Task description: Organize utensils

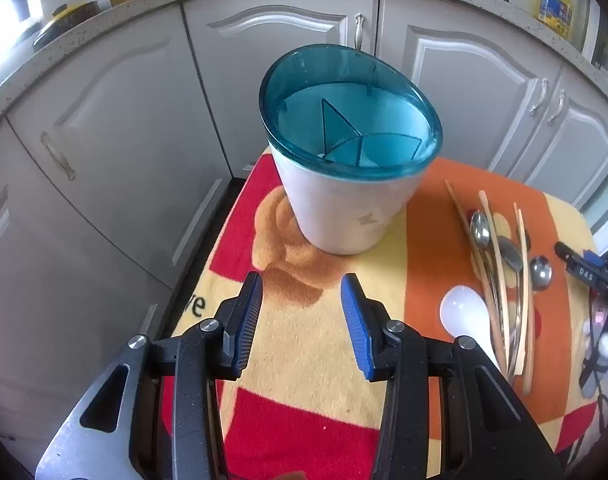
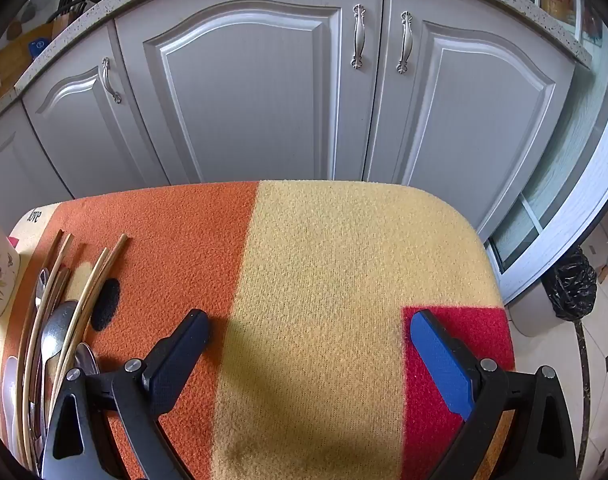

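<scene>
Ahead of my left tongs (image 1: 301, 294), the white flowered utensil holder with a teal plastic divider top (image 1: 346, 148) stands upright on the orange, yellow and red fleece blanket (image 1: 304, 360). Left tongs partly open, nothing between the pads. To their right lies the heap: pale wooden chopsticks (image 1: 500, 272), steel spoons (image 1: 508, 256), one white plastic spoon (image 1: 462, 312). My right tongs (image 2: 310, 322) gape fully wide over bare blanket, empty; same heap just left of them. Grey cabinet doors (image 2: 247, 92) beyond.
</scene>
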The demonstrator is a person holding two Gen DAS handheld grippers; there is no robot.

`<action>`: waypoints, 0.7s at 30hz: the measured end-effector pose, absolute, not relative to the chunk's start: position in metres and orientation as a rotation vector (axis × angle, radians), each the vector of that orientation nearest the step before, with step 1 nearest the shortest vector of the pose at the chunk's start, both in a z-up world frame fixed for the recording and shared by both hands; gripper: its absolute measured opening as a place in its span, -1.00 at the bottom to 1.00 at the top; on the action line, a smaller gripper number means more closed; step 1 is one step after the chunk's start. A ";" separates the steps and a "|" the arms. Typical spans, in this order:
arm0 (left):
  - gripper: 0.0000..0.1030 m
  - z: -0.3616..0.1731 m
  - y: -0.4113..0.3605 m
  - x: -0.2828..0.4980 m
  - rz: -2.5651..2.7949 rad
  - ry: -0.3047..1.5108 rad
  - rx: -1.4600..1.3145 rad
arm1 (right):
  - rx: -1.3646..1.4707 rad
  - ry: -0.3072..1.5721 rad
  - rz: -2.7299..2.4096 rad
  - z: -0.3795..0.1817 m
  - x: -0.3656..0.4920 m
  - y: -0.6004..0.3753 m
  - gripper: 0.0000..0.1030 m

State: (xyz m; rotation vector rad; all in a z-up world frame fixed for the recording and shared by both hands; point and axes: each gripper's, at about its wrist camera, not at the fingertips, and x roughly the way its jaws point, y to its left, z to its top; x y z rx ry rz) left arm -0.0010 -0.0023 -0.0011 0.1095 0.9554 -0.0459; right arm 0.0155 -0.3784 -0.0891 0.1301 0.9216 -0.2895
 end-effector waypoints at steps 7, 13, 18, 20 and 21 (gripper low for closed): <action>-0.23 -0.001 -0.009 -0.024 -0.077 0.963 0.093 | 0.166 0.961 -0.268 -0.086 0.014 -0.380 0.94; -0.23 0.012 -0.026 -0.027 -0.100 0.976 0.101 | 0.186 0.972 -0.243 -0.053 -0.011 -0.363 0.89; -0.22 0.023 -0.044 -0.032 -0.148 0.951 0.100 | 0.174 0.924 -0.197 -0.007 -0.038 -0.319 0.89; -0.22 0.031 -0.050 -0.035 -0.168 0.935 0.106 | 0.155 0.899 -0.188 0.011 -0.046 -0.300 0.89; -0.22 0.035 -0.051 -0.036 -0.178 0.925 0.102 | 0.154 0.880 -0.179 0.022 -0.050 -0.295 0.89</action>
